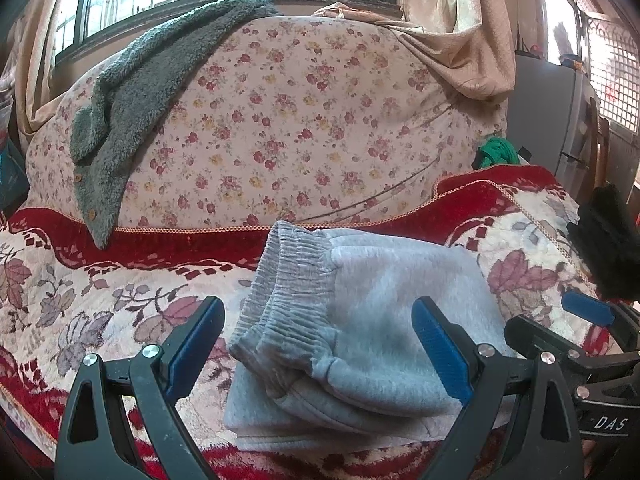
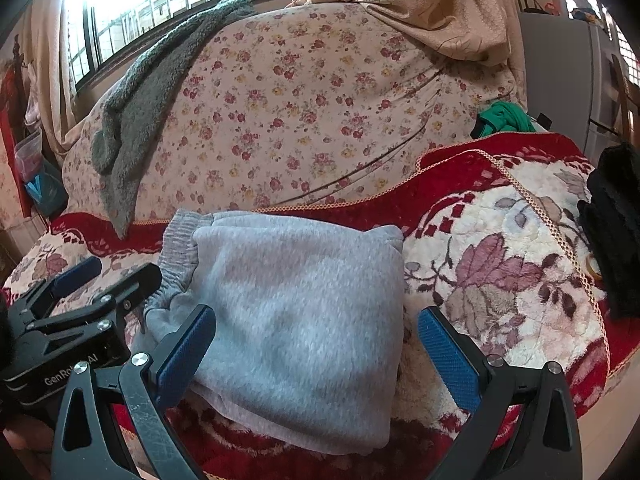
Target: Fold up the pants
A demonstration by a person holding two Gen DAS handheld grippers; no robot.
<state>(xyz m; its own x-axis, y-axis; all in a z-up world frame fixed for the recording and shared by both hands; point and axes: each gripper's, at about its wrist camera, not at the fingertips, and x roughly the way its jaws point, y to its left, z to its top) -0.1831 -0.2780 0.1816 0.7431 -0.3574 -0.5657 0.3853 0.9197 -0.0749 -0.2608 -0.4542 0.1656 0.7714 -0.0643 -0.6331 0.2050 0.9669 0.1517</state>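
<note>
The grey fleece pants [image 1: 360, 328] lie folded into a compact bundle on the red floral blanket [image 1: 80, 300], with the ribbed elastic waistband [image 1: 288, 276] at the left side. My left gripper [image 1: 318, 344] is open and empty, its blue pads spread on either side of the bundle's near left part. My right gripper [image 2: 316, 344] is open and empty over the bundle's near right part [image 2: 296, 312]. The right gripper also shows at the right edge of the left wrist view [image 1: 576, 320], and the left gripper at the left of the right wrist view [image 2: 108, 276].
A grey-green fleece garment [image 1: 132, 100] is draped over the floral sofa back [image 1: 300, 120]. A green cloth [image 1: 496, 152] lies at the back right. A black garment [image 2: 612, 232] sits on the right blanket edge. Curtains and a window stand behind.
</note>
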